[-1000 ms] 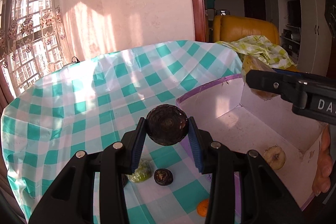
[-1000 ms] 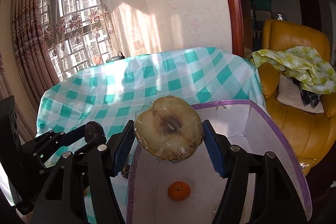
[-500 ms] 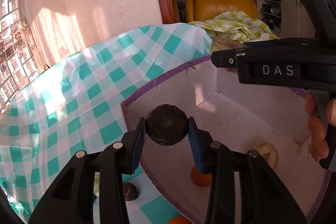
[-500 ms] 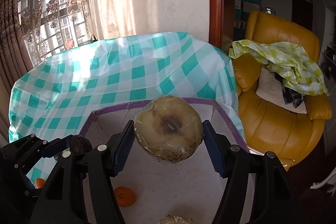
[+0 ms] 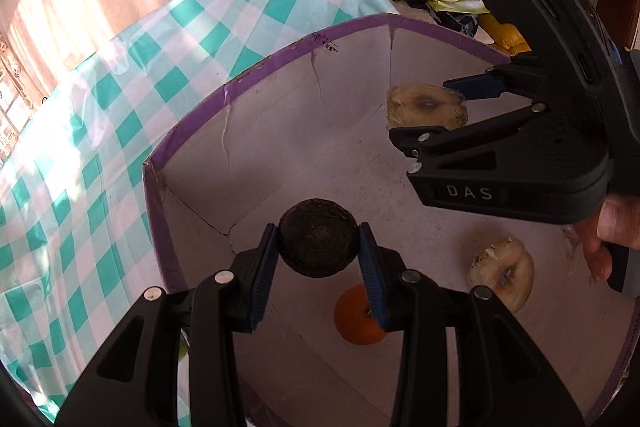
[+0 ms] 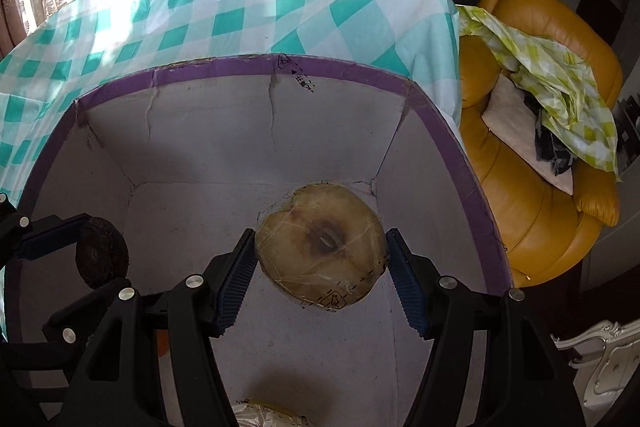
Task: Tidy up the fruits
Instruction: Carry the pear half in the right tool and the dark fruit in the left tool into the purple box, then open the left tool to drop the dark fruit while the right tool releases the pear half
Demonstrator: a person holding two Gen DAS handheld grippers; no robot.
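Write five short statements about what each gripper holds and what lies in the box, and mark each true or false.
1. The left gripper is shut on a dark round fruit. True.
2. The right gripper is empty. False: it clamps a wrapped apple half.
3. An orange lies in the box. True.
4. The box rim is green. False: purple.
5. Another apple half lies on the box floor. True.

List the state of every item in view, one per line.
Left tongs: shut on dark round fruit, over the box.
Right tongs: shut on wrapped apple half.
Box: open-topped.
Orange: lying in box.
Second apple half: lying in box.
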